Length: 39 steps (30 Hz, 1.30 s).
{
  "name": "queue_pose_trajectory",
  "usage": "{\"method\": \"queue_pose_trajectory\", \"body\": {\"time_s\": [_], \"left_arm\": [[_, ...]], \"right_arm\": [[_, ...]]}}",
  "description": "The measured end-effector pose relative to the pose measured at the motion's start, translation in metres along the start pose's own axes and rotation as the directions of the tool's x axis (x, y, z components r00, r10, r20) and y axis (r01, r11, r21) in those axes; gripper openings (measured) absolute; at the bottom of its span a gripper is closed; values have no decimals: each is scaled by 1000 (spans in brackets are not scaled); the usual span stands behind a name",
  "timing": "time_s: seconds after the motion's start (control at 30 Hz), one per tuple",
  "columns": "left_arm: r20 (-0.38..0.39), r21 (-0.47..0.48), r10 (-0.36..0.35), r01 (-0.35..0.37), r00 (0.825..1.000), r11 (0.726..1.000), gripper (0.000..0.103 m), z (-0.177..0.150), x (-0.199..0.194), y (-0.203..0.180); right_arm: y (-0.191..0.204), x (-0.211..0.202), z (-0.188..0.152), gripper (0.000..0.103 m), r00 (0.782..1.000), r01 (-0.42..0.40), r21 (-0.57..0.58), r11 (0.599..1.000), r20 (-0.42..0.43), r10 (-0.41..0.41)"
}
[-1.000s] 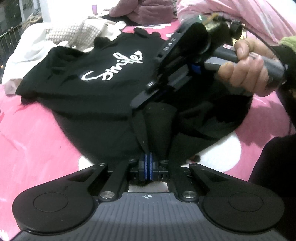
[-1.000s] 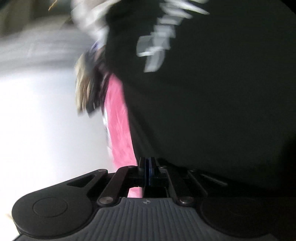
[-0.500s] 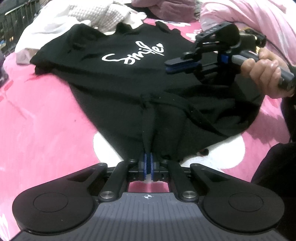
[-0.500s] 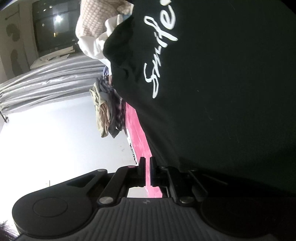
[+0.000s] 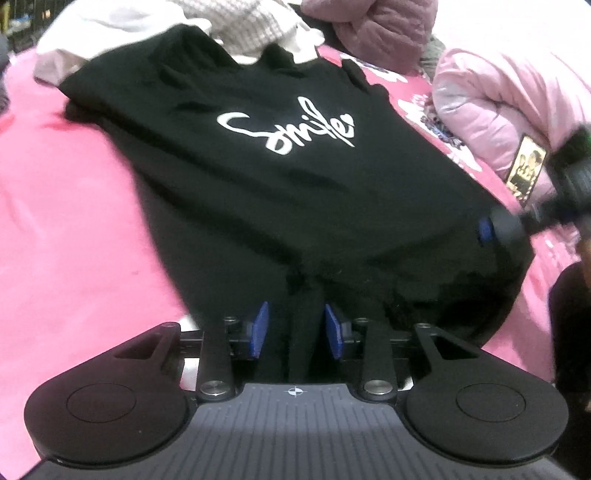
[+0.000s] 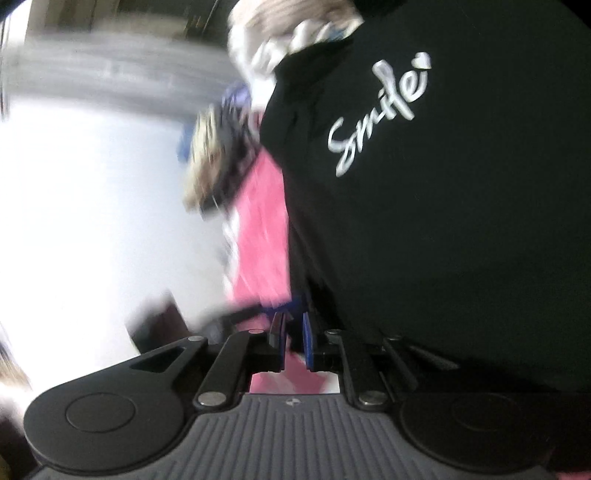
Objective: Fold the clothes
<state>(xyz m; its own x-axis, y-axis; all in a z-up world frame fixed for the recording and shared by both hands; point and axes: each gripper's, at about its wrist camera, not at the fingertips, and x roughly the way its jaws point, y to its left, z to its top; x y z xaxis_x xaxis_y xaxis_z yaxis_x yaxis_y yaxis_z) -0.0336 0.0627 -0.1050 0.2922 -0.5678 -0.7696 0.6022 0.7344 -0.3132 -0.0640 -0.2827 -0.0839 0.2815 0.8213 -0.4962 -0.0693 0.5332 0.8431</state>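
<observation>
A black T-shirt [image 5: 258, 177] with a white "Smile" print lies spread front up on the pink blanket [image 5: 74, 221]. My left gripper [image 5: 295, 317] is at its near hem and its jaws are opening. A bunched fold of the black hem sits loose between the blue pads [image 5: 260, 325], which do not press it. In the left wrist view my right gripper [image 5: 484, 230] shows blurred at the shirt's right edge. In the blurred, rolled right wrist view the right gripper [image 6: 293, 332] is opening slightly beside the shirt [image 6: 443, 221]. Pink blanket shows through its narrow gap.
White and knitted clothes [image 5: 240, 33] are heaped behind the shirt's collar. A mauve quilted jacket [image 5: 376, 33] and a pale pink padded jacket [image 5: 498, 110] lie at the back right. A dark sleeve [image 5: 569, 314] is at the right edge. More clothes [image 6: 210, 166] lie at the blanket's edge.
The left jaws, shut on the bunched hem before, have parted. The right gripper has left the middle of the shirt for its right edge, and its jaws have parted a little.
</observation>
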Motion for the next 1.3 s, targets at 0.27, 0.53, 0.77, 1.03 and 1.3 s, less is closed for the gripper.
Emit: {"method": "queue_pose_trajectory", "body": {"time_s": [0.27, 0.53, 0.77, 1.03, 1.3], "left_arm": [[24, -107, -65, 67, 998, 992, 19, 3, 11, 2], [87, -227, -71, 89, 994, 970, 6, -5, -3, 14], [111, -279, -43, 73, 993, 958, 5, -8, -12, 27], [102, -302, -33, 62, 994, 951, 5, -12, -12, 31], [88, -310, -16, 43, 996, 950, 6, -12, -9, 32]], "right_arm": [[68, 52, -76, 12, 906, 323, -644, 693, 0, -423], [73, 97, -127, 7, 791, 369, -893, 257, 157, -592], [54, 60, -62, 9, 801, 517, -722, 460, 219, -557], [43, 13, -39, 12, 833, 535, -565, 628, 229, -504], [64, 32, -87, 33, 854, 454, -713, 535, 175, -491]]}}
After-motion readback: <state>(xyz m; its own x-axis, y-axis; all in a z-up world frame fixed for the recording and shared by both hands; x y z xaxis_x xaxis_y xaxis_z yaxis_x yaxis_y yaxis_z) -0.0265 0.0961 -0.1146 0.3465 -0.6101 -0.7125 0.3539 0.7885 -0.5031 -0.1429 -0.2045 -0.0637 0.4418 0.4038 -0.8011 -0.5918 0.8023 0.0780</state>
